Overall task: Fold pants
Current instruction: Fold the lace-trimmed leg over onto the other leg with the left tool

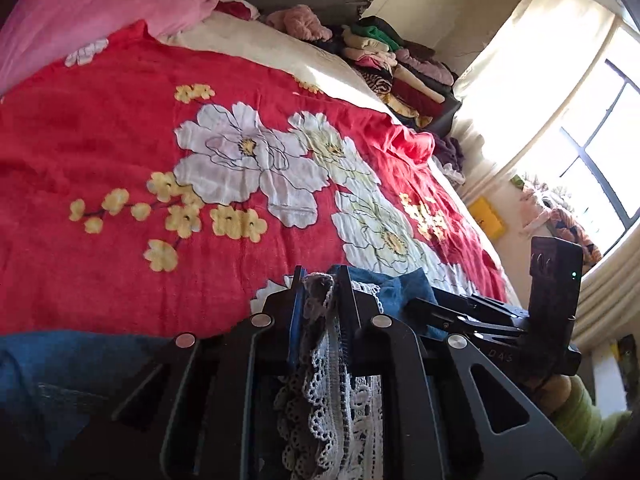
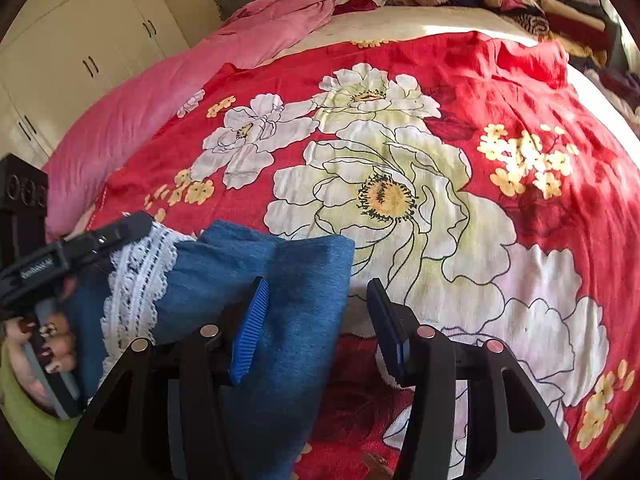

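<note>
Blue denim pants [image 2: 288,280] with white lace trim [image 2: 136,276] lie at the near edge of a red floral bedspread [image 2: 480,92]. My left gripper [image 1: 320,280] is shut on the lace-trimmed hem [image 1: 332,364] of the pants and holds it up; it also shows in the right wrist view [image 2: 116,228]. My right gripper [image 2: 318,296] is open, its jaws either side of the folded blue fabric's right edge, not closed on it. The right gripper also shows in the left wrist view [image 1: 480,316].
A pink blanket [image 2: 192,80] lies along the bed's left side. A pile of mixed clothes [image 1: 396,64] sits at the far corner near a bright window [image 1: 600,140]. White wardrobes [image 2: 80,40] stand at the left.
</note>
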